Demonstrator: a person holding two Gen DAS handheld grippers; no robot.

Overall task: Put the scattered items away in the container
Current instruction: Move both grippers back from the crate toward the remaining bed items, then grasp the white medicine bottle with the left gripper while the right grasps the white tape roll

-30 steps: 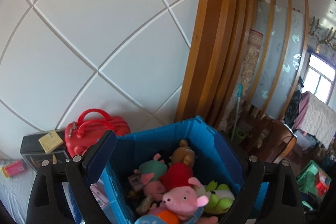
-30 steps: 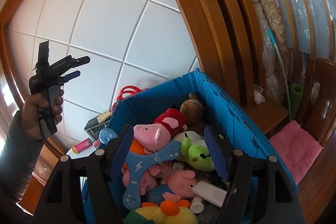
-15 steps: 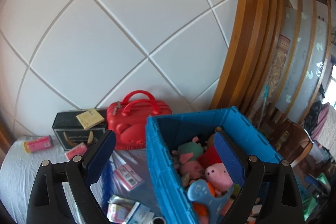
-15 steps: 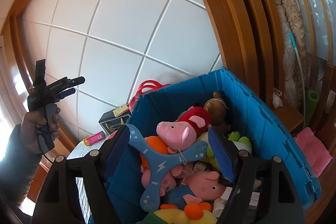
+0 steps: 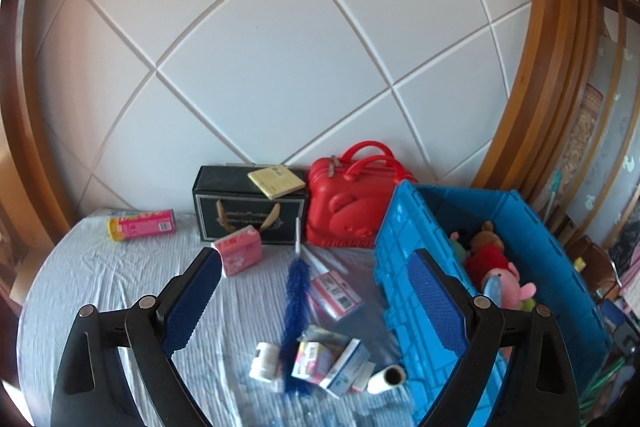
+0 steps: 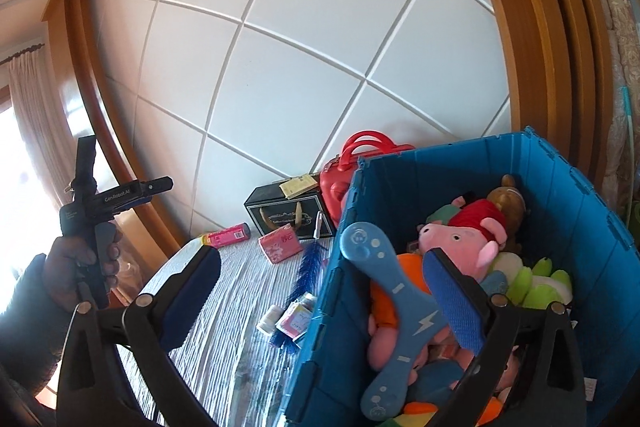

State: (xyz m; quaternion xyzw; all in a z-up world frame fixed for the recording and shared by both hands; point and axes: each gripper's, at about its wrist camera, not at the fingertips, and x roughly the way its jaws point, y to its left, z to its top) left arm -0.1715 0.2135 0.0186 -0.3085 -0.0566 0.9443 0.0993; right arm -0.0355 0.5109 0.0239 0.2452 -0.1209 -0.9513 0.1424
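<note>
White diamond-panel wall behind, pale striped sheet on the bed (image 5: 120, 291), and my blue crate (image 5: 404, 227) sits at the right end of it.

Crate's already pretty stuffed: pig plush (image 6: 460, 239), a bear, a green plush, and the blue boomerang toy (image 6: 400, 307) leaning on the pile near the left wall.

My right gripper (image 6: 320, 291) has just been opening and now stands spread as wide as it goes, one finger over the sheet, the other over the crate, nothing pinched. Left gripper (image 5: 316, 295) is also wide open and empty, pointed down at the leftovers.

Still out on the sheet: blue brush (image 5: 298, 291), a small heap of boxes (image 5: 328, 355) with a white bottle (image 5: 265, 361) and a white roll (image 5: 386, 379) just beside the crate, a packet (image 5: 334, 291) on a clear bag, pink tissue pack (image 5: 238, 255), pink tube (image 5: 140, 225) far left. Black box and red case at the wall look like furniture to me, not sure.

I'd call it maybe two thirds done.
</note>
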